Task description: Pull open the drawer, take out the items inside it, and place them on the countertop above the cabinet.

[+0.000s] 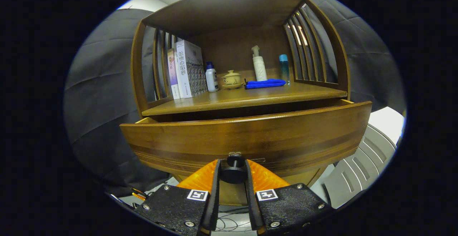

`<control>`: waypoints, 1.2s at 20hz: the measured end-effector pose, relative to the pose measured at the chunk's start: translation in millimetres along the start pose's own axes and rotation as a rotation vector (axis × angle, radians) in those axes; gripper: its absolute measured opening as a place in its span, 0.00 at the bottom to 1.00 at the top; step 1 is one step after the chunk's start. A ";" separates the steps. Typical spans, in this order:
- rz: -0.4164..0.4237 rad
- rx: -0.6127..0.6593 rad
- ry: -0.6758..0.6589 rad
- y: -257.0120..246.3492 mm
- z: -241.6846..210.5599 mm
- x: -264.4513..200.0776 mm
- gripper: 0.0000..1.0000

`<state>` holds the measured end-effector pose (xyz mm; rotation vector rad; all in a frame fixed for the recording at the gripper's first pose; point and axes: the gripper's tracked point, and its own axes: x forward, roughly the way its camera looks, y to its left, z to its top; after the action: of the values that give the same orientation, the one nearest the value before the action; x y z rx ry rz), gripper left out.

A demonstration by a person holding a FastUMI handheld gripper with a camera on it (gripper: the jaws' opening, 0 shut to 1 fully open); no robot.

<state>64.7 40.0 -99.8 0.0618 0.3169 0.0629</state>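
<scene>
The wooden cabinet's drawer [247, 139] stands pulled partly out, its curved front facing me and a dark gap showing between it and the countertop [250, 98] above. My gripper [233, 168] is shut on the drawer's black round knob [233, 172], one orange finger [204, 178] pressing on each side of it. The drawer's inside is hidden behind its front. On the countertop rest a folded blue cloth [264, 83], a tan lidded pot [231, 79], a white bottle with a blue cap [212, 77], a tall white pump bottle [259, 65] and a slim blue-capped bottle [284, 68].
Books [186, 69] stand upright at the countertop's left end. Slatted wooden sides [307, 50] and a wooden top enclose the shelf space. A white slatted chair [361, 161] sits right of the cabinet, and loose cables [229, 221] lie on the floor beneath the gripper.
</scene>
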 end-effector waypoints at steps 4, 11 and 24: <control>0.002 -0.014 -0.009 1.3 -4.9 -19.2 0.35; 0.015 -0.038 -0.007 3.0 -15.4 -48.4 0.35; 0.088 -0.099 0.010 14.0 -41.2 -100.4 0.35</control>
<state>-44.1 48.9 -106.8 -0.0226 0.3205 0.1655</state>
